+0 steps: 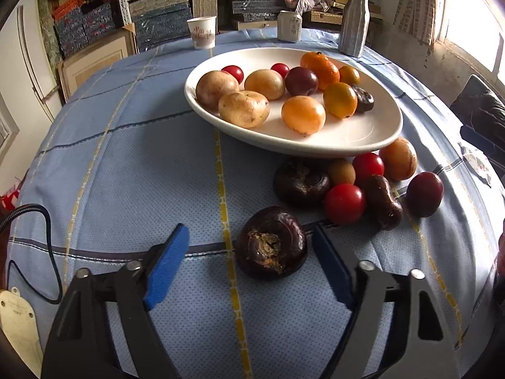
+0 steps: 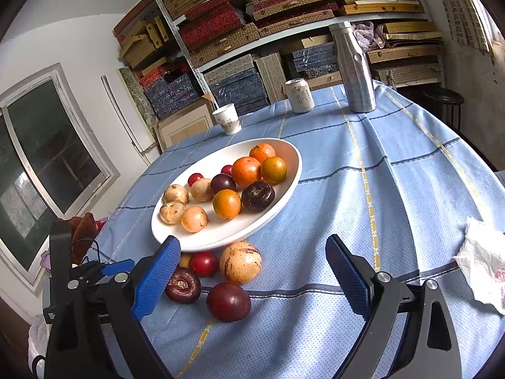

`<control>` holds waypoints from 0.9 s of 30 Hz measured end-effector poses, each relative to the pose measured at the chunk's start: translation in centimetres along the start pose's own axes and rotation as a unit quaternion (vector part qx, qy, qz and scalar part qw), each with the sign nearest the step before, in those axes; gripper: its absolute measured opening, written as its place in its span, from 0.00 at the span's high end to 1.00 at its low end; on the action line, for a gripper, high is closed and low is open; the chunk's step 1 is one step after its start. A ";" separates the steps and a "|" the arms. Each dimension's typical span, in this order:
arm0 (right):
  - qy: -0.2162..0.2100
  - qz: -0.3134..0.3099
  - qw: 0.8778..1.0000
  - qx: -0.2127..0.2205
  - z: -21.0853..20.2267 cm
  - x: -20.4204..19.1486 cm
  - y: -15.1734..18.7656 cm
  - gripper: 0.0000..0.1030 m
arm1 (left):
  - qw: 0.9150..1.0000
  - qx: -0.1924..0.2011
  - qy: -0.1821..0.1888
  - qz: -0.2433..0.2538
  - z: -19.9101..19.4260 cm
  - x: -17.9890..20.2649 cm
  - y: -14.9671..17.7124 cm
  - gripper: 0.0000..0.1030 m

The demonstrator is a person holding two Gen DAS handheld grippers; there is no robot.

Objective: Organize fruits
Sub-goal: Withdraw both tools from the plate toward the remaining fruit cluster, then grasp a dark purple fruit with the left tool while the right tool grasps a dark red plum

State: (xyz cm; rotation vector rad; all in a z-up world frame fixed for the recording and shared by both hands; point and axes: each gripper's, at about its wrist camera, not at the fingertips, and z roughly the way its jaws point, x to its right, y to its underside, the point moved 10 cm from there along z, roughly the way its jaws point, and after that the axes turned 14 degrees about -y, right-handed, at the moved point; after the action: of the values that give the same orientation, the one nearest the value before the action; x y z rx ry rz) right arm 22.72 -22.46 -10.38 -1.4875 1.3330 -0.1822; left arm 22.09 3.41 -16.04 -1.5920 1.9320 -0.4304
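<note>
A white oval plate [image 1: 372, 132] [image 2: 284, 189] on the blue tablecloth holds several fruits: tan, orange, dark red and small red ones. In front of it lie loose fruits: a dark water chestnut [image 1: 271, 243] between the fingers of my open left gripper [image 1: 252, 237], not gripped, plus another dark chestnut [image 1: 300, 181], red cherry tomatoes [image 1: 344, 203], a tan fruit [image 1: 398, 159] and a dark red plum [image 1: 424, 194]. My right gripper [image 2: 252, 252] is open and empty, above a plum [image 2: 228, 301], a chestnut [image 2: 183, 285] and a tan fruit [image 2: 240, 262].
A paper cup [image 1: 202, 31] [image 2: 227, 123], a white can [image 1: 289, 26] [image 2: 301, 95] and a metal bottle [image 1: 355, 20] [image 2: 355, 69] stand at the table's far edge. A crumpled white bag [image 2: 486, 268] lies at the right. Shelves of boxes stand behind.
</note>
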 end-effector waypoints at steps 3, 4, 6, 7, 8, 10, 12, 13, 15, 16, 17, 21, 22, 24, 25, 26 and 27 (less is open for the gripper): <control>-0.002 0.003 1.000 -0.007 0.3 0.0 0.2 0.09 | 1.000 -0.012 0.016 -0.003 0.5 0.3 0.1 0.42; -0.001 0.003 1.000 -0.009 0.3 0.0 0.2 0.09 | 1.000 -0.010 0.016 -0.003 0.4 0.3 0.0 0.44; -0.001 0.000 1.000 -0.010 0.4 -0.1 0.3 0.09 | 1.000 -0.009 0.019 -0.002 0.4 0.5 0.0 0.50; -0.001 -0.001 1.000 -0.011 0.4 -0.2 0.4 0.09 | 1.000 -0.007 0.021 0.000 0.3 0.6 -0.1 0.53; -0.001 -0.002 1.000 -0.012 0.5 -0.2 0.4 0.09 | 1.000 -0.006 0.023 0.001 0.3 0.7 -0.1 0.58; -0.001 -0.005 1.000 -0.015 0.5 -0.2 0.5 0.09 | 1.000 -0.006 0.024 0.000 0.2 0.7 -0.1 0.58; 0.001 -0.009 1.000 -0.019 0.7 -0.4 0.6 0.09 | 1.000 -0.005 0.017 -0.010 0.2 0.3 -0.3 0.58; 0.001 -0.012 1.000 -0.022 0.7 -0.5 0.7 0.09 | 1.000 -0.003 0.013 -0.016 0.1 -0.1 -0.2 0.58; 0.007 -0.031 0.999 -0.036 1.0 -0.9 1.1 0.09 | 0.999 0.001 0.010 -0.033 -0.2 -0.9 -0.4 0.58; 0.013 -0.041 0.998 -0.043 1.2 -1.0 1.3 0.09 | 0.999 0.005 0.004 -0.042 -0.3 -1.4 -0.5 0.58; 0.020 -0.057 0.997 -0.055 1.5 -1.4 1.7 0.09 | 0.999 0.009 -0.002 -0.047 -0.4 -1.8 -0.6 0.58; 0.033 -0.101 0.990 -0.096 2.7 -2.4 3.5 0.15 | 0.998 0.016 -0.007 -0.052 -0.8 -2.2 -0.7 0.58; 0.034 -0.108 0.988 -0.106 3.0 -2.6 4.0 0.17 | 0.999 0.016 -0.007 -0.051 -0.8 -2.2 -0.7 0.58; 0.038 -0.112 0.987 -0.110 3.0 -2.7 4.1 0.21 | 0.999 0.015 -0.006 -0.048 -0.8 -2.0 -0.6 0.58; 0.039 -0.109 0.987 -0.112 3.1 -2.6 4.2 0.22 | 0.999 0.016 -0.007 -0.047 -0.8 -2.0 -0.6 0.58; 0.040 -0.103 0.987 -0.116 3.3 -2.3 4.4 0.23 | 0.999 0.016 -0.006 -0.046 -0.8 -1.9 -0.7 0.58; 0.040 -0.098 0.987 -0.119 3.4 -2.1 4.5 0.27 | 0.999 0.016 -0.006 -0.046 -0.8 -1.9 -0.6 0.58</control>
State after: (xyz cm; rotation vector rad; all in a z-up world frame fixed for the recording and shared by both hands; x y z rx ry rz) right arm 21.54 -17.89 -14.09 -1.8321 1.3051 -0.2173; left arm 22.27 4.99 -14.61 -1.6627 1.8402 -0.4868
